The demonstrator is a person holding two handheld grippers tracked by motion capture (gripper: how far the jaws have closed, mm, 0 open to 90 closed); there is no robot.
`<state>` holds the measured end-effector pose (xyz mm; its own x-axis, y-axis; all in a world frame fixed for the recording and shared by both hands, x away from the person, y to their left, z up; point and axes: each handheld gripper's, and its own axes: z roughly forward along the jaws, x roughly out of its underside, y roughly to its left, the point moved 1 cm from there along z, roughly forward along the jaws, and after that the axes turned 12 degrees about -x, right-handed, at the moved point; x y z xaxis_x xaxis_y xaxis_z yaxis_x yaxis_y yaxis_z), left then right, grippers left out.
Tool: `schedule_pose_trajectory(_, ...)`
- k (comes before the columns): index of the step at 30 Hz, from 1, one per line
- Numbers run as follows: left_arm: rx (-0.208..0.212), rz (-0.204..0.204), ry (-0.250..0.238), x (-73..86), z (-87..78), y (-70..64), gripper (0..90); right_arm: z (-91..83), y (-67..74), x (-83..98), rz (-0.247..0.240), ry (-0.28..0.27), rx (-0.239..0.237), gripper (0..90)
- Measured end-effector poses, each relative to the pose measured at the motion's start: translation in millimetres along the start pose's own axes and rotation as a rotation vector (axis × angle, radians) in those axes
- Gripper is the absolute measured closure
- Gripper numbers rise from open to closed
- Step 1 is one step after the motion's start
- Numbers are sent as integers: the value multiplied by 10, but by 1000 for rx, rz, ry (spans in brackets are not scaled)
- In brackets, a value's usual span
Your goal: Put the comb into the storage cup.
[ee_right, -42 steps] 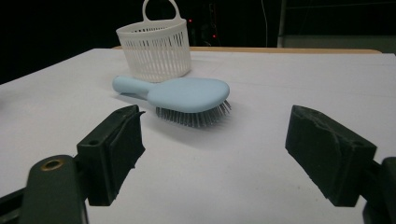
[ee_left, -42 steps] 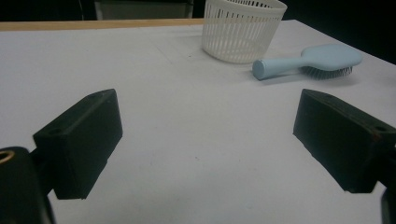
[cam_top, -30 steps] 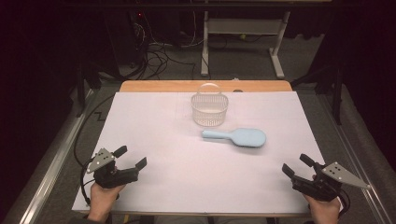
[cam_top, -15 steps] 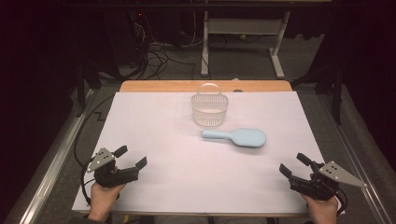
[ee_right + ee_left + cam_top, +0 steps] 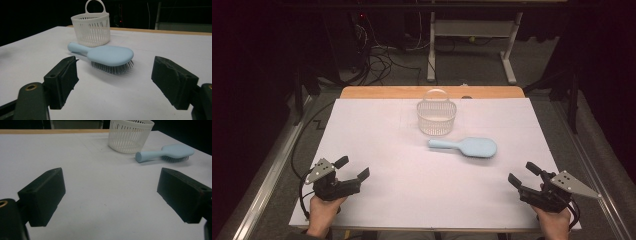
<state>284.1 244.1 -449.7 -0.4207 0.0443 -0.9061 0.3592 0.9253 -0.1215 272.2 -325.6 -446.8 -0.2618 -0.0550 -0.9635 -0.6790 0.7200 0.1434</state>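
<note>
Left gripper (image 5: 352,167) low at near-left table corner, held in left hand (image 5: 323,212) from bottom edge, jaws spread wide, empty, aimed up-right toward centre. Right gripper (image 5: 525,174) low at near-right corner, in right hand (image 5: 554,220), jaws wide apart, empty, aimed up-left at brush (image 5: 467,146). Brush lies bristles down on white table (image 5: 377,135), mid-right, handle pointing left, well apart from both grippers. Basket (image 5: 436,116) upright just behind brush handle, near but not touching.
</note>
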Motion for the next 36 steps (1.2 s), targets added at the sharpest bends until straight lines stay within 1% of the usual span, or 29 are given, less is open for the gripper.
schedule_pose_trajectory(7,-2,-1,-3,0,-2,5,70,61,20,-13,-9,13,-13,219)
schedule_pose_trajectory(11,-1,-9,-6,3,0,12,70,83,33,-10,-15,22,-16,219)
schedule_pose_trajectory(18,-1,-3,1,4,7,3,70,111,45,-16,-13,22,-25,219)
schedule_pose_trajectory(20,7,-5,2,2,9,2,70,119,47,-19,-14,24,-29,219)
schedule_pose_trajectory(23,12,6,6,0,12,-5,70,164,72,-28,-22,29,-37,219)
schedule_pose_trajectory(25,15,6,14,-2,17,-7,70,185,83,-33,-24,29,-40,219)
schedule_pose_trajectory(29,15,4,5,-5,10,-5,70,220,99,-43,-24,30,-52,218)
schedule_pose_trajectory(36,13,5,11,-2,21,-10,70,270,120,-56,-27,29,-63,218)
